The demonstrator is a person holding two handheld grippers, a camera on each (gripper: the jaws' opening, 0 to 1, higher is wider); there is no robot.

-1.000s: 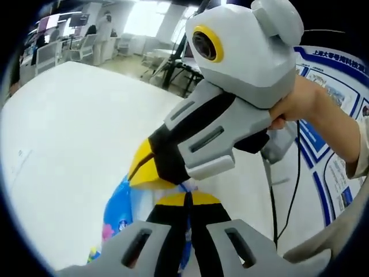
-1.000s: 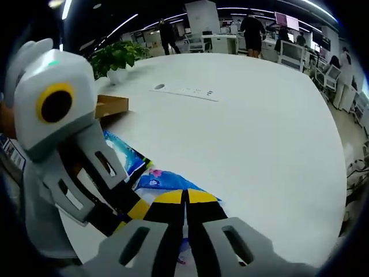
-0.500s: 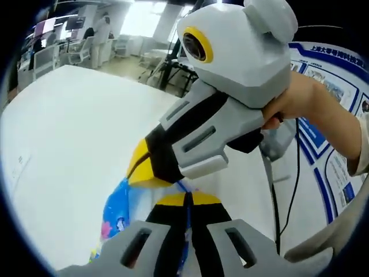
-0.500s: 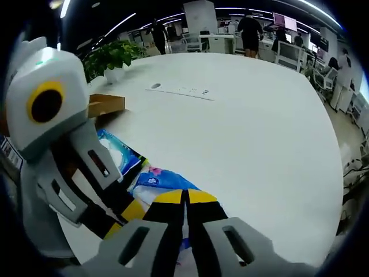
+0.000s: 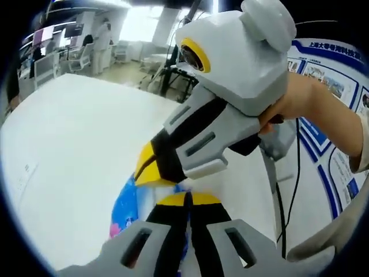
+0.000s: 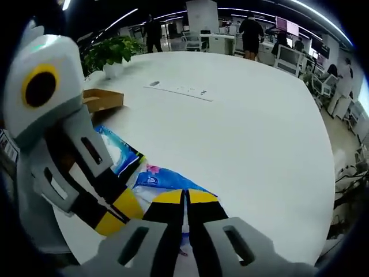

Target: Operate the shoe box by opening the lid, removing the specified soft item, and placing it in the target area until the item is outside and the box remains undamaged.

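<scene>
A soft blue-and-white plastic packet (image 6: 157, 179) with pink print hangs between both grippers over the white table (image 6: 259, 127). My right gripper (image 6: 184, 195) is shut on its near edge. My left gripper (image 6: 115, 211) comes in from the left with its yellow tips on the packet's other side. In the left gripper view, my left gripper (image 5: 187, 197) is shut on a thin blue edge of the packet (image 5: 125, 205). The right gripper (image 5: 145, 171) reaches down from the upper right, held by a hand (image 5: 300, 101). The brown cardboard shoe box (image 6: 101, 99) lies further off on the table.
A white power strip (image 6: 179, 90) lies mid-table, and a potted plant (image 6: 109, 52) stands at the far left edge. Black cables (image 5: 297, 173) hang near a blue poster wall (image 5: 331, 81). Desks, chairs and standing people are in the background.
Both grippers keep their hold on the packet. The views have shifted a little, and in the right gripper view the left gripper now sits slightly lower and further left.
</scene>
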